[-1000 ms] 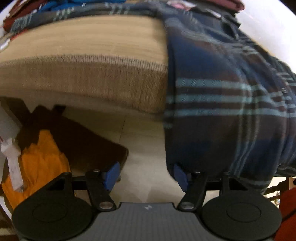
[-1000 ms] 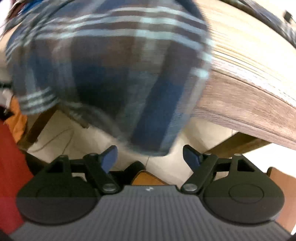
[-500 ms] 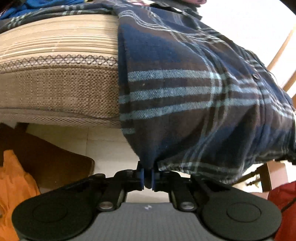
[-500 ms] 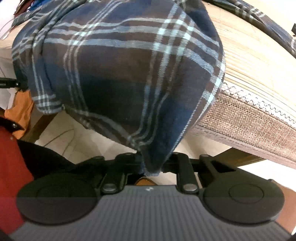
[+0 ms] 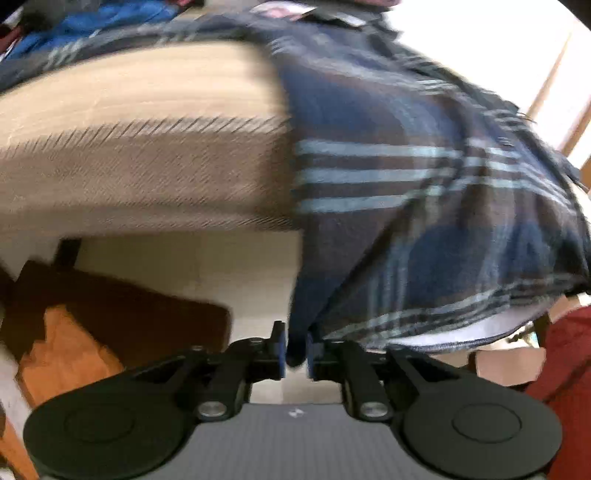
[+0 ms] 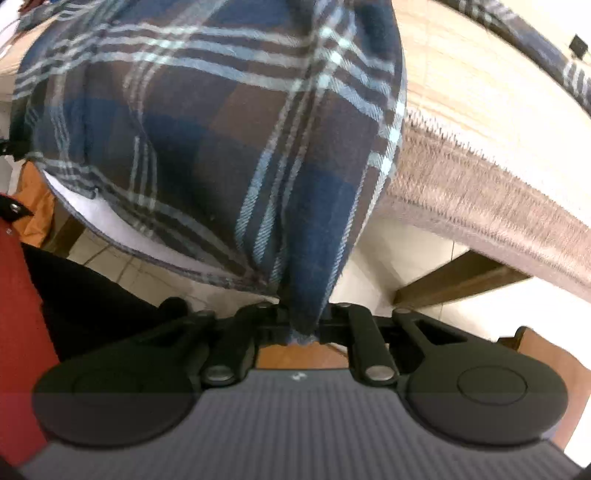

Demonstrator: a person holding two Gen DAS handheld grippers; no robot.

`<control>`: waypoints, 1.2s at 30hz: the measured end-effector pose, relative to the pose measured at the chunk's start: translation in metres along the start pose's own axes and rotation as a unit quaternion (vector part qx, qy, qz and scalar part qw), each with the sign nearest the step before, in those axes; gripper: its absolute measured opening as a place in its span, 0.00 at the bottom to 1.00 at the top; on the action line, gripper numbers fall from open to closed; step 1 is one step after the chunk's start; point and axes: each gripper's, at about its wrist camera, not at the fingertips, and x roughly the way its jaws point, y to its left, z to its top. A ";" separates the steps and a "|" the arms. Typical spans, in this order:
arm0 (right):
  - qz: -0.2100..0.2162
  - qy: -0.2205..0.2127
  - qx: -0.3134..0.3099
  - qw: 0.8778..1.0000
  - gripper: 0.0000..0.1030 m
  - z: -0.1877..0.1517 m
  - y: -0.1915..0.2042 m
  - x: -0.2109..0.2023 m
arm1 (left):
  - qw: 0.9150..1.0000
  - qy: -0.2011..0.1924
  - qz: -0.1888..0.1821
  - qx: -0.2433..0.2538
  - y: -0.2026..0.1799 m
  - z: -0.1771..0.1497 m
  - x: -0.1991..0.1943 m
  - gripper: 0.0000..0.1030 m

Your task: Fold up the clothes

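A lived-in home, by the look of it: a bench [image 5: 140, 122] draped in a woven beige cloth, pale floor tiles [image 6: 388, 251] underneath, wooden furniture legs [image 6: 454, 277], and loose clothing about, an orange garment [image 5: 62, 354] on the floor and blue fabric [image 5: 99, 26] piled behind.

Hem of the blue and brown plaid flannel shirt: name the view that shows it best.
Right wrist view. The blue and brown plaid flannel shirt is sharper there, and its hem runs visibly into the shut right gripper. The left wrist view is blurred; its hem enters the left gripper.
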 end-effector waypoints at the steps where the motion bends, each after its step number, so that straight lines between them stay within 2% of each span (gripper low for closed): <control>1: -0.019 0.020 0.014 1.000 0.19 0.001 -0.001 0.005 | 1.000 0.005 -0.001 -0.028 0.007 0.001 0.000 0.27; 2: -0.034 0.052 0.040 0.997 0.27 0.001 -0.004 0.008 | 0.998 0.013 -0.008 -0.056 0.013 0.004 -0.005 0.35; 3: -0.048 0.084 0.066 0.993 0.41 0.001 -0.008 0.011 | 0.996 0.022 -0.014 -0.085 0.020 0.008 -0.009 0.39; 4: -0.062 0.115 0.091 0.987 0.48 0.001 -0.012 0.014 | 0.993 0.033 -0.024 -0.114 0.025 0.013 -0.017 0.40; 5: -0.065 0.119 0.125 0.983 0.53 -0.003 -0.020 0.006 | 0.989 0.033 -0.040 -0.138 0.031 0.018 -0.030 0.40; 6: -0.072 0.099 0.160 0.979 0.53 -0.011 -0.029 -0.009 | 0.985 0.033 -0.055 -0.161 0.038 0.022 -0.043 0.39; 7: -0.092 0.066 0.206 0.972 0.53 -0.033 -0.045 -0.033 | 0.985 0.005 -0.065 -0.161 0.042 0.031 -0.064 0.38; 8: -0.132 0.025 0.263 0.955 0.53 -0.042 -0.066 -0.057 | 0.990 -0.025 -0.052 -0.126 0.036 0.048 -0.077 0.35; 10: -0.215 -0.048 0.362 0.906 0.56 -0.051 -0.094 -0.101 | 0.996 -0.081 -0.024 -0.036 0.020 0.092 -0.099 0.32; 11: -0.235 -0.098 0.375 0.891 0.56 -0.041 -0.105 -0.121 | 0.996 -0.089 -0.016 0.014 0.001 0.123 -0.093 0.32; 12: -0.232 -0.143 0.354 0.895 0.56 -0.022 -0.112 -0.131 | 0.993 -0.098 -0.008 0.065 -0.017 0.153 -0.088 0.32; 13: -0.223 -0.173 0.305 0.910 0.57 0.007 -0.117 -0.131 | 0.988 -0.106 0.000 0.115 -0.036 0.184 -0.082 0.33; 14: -0.212 -0.184 0.238 0.930 0.58 0.047 -0.122 -0.120 | 0.979 -0.110 0.018 0.171 -0.063 0.218 -0.063 0.35; 16: -0.190 -0.198 0.163 0.948 0.66 0.105 -0.146 -0.097 | 0.963 -0.130 0.035 0.233 -0.102 0.263 -0.027 0.35; 17: -0.179 -0.204 0.126 0.954 0.66 0.134 -0.159 -0.086 | 0.959 -0.134 0.032 0.246 -0.119 0.275 -0.007 0.35; 19: -0.139 -0.207 0.138 0.958 0.66 0.166 -0.198 -0.062 | 0.962 -0.115 0.010 0.248 -0.133 0.300 0.033 0.35; 20: -0.112 -0.196 0.147 0.963 0.65 0.185 -0.203 -0.050 | 0.965 -0.097 0.004 0.244 -0.136 0.308 0.054 0.35; 22: -0.102 -0.167 0.154 0.969 0.48 0.218 -0.224 -0.022 | 0.969 -0.055 0.017 0.242 -0.135 0.320 0.090 0.35; 23: -0.114 -0.139 0.151 0.972 0.32 0.218 -0.222 0.002 | 0.970 -0.035 0.025 0.239 -0.132 0.323 0.103 0.35; 25: -0.120 -0.134 0.145 0.973 0.23 0.230 -0.231 0.005 | 0.974 -0.027 0.015 0.223 -0.121 0.331 0.111 0.35; 27: -0.120 -0.127 0.151 0.973 0.14 0.226 -0.241 0.003 | 0.978 -0.018 0.004 0.206 -0.110 0.339 0.119 0.37; 32: -0.152 -0.140 0.149 0.967 0.14 0.237 -0.242 0.022 | 0.982 -0.025 -0.020 0.187 -0.091 0.344 0.124 0.40; 36: -0.172 -0.152 0.135 0.964 0.14 0.248 -0.241 0.041 | 0.983 -0.033 -0.027 0.177 -0.093 0.355 0.127 0.39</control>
